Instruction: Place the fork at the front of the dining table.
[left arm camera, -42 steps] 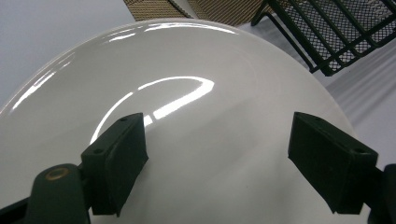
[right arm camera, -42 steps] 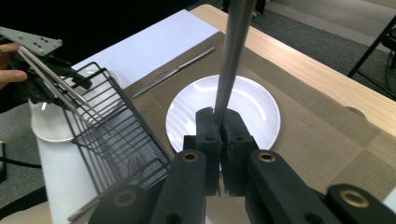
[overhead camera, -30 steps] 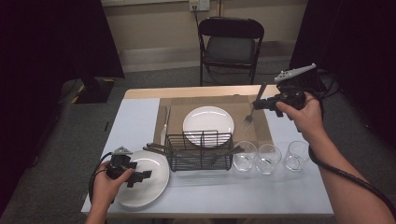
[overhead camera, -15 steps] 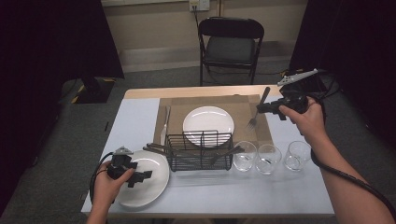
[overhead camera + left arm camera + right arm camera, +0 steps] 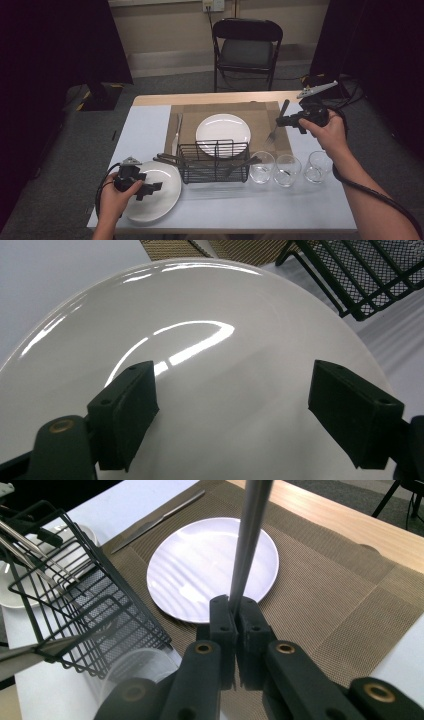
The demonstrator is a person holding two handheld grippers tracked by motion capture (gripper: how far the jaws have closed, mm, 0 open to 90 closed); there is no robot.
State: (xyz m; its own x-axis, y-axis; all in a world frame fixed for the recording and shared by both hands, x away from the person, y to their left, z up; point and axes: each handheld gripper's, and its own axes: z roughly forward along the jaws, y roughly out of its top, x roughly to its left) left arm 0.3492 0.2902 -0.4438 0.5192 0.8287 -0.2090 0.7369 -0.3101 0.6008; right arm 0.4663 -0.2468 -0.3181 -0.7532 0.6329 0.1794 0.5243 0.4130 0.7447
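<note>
My right gripper (image 5: 286,120) is shut on the handle of a metal fork (image 5: 276,127), held tilted over the right side of the brown placemat (image 5: 260,112). In the right gripper view the fork handle (image 5: 250,540) rises from the closed jaws of the right gripper (image 5: 235,612), with a white plate (image 5: 210,570) beyond. That plate (image 5: 222,131) sits mid-placemat. My left gripper (image 5: 145,188) hovers open over a second white plate (image 5: 155,202) at the near left. In the left gripper view the left gripper (image 5: 232,400) has nothing between its jaws, over this plate (image 5: 215,340).
A black wire basket (image 5: 215,161) with several utensils stands between the plates. Three clear glasses (image 5: 286,170) line up to its right. A knife (image 5: 176,134) lies on the placemat's left edge. A folding chair (image 5: 247,50) stands behind the table.
My right gripper has come down and slightly nearer with the fork. The left gripper has stayed put over its plate.
</note>
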